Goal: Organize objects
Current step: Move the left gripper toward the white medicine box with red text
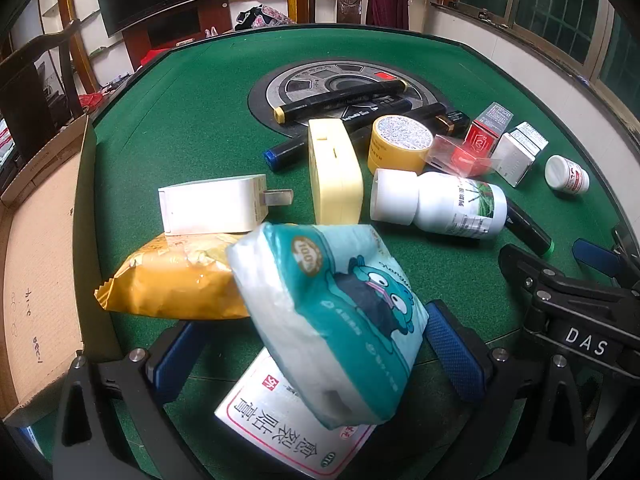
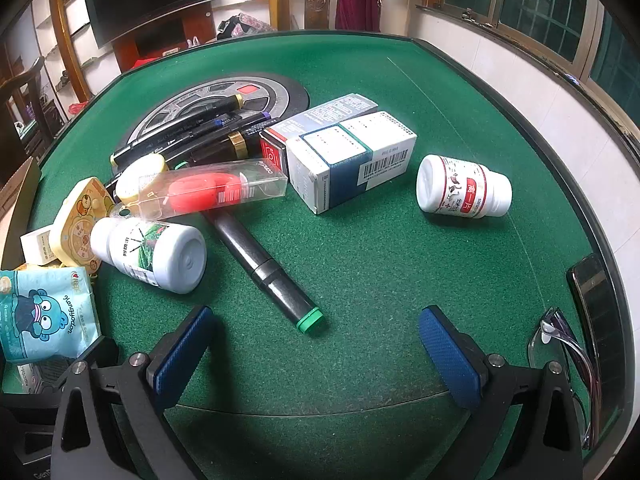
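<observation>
Two grippers over green felt table (image 2: 360, 280). Left gripper (image 1: 320, 344) clenched on teal tissue pack (image 1: 332, 320), pack tilted and lifted off the felt btwn the blue pads. Right gripper (image 2: 316, 352) spread wide, nothing btwn its pads, hovering over bare felt near a green-capped marker (image 2: 266, 268).

Left view only: cardboard box (image 1: 40, 240) at far left edge, yellow snack bag (image 1: 172, 284) under/beside the pack, white charger (image 1: 212, 210) behind it, a red-print white box (image 1: 288, 420) under the pack.

Right view only: phone (image 2: 596, 320) and glasses (image 2: 568, 352) at the right rim.

Both views: white bottle w/ green label (image 2: 152, 252) on its side, small red-label bottle (image 2: 464, 192) apart to the right, markers on round centre plate (image 1: 312, 80).
</observation>
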`<state>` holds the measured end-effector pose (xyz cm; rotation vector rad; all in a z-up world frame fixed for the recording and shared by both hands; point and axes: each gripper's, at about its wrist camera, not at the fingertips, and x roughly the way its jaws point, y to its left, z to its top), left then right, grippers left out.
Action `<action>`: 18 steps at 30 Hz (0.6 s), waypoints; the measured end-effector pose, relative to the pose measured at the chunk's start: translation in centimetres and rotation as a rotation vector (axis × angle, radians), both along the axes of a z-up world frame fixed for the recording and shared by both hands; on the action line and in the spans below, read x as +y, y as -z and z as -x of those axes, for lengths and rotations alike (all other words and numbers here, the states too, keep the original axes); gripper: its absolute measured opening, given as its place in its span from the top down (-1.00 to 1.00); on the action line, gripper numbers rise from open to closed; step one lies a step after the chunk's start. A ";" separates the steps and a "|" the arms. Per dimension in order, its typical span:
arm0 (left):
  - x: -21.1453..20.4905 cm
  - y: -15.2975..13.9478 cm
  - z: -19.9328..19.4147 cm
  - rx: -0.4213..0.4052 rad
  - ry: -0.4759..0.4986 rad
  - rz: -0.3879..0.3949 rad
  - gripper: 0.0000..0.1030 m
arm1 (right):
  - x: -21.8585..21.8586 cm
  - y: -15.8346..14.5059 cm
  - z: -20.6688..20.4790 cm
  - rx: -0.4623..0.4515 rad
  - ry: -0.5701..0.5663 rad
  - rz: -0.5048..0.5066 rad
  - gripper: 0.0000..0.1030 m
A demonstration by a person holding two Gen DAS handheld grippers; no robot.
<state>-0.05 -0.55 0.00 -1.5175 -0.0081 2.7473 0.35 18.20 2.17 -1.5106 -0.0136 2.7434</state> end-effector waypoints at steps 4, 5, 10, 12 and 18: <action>0.0 0.0 0.0 0.000 0.000 0.000 -1.00 | 0.0 -0.1 -0.2 0.000 0.000 0.000 -1.00; 0.0 0.0 0.0 0.000 0.000 0.000 -1.00 | 0.0 -0.1 -0.2 0.000 0.000 0.000 -1.00; 0.0 0.0 0.0 0.000 0.000 0.000 -1.00 | 0.0 0.0 0.2 -0.001 0.008 -0.002 -1.00; 0.0 0.0 0.0 0.000 0.000 0.000 -1.00 | 0.1 0.0 0.4 0.000 -0.010 0.000 -1.00; 0.0 0.0 0.0 0.000 0.008 0.001 -1.00 | 0.8 -0.5 0.2 0.013 -0.097 0.055 -0.99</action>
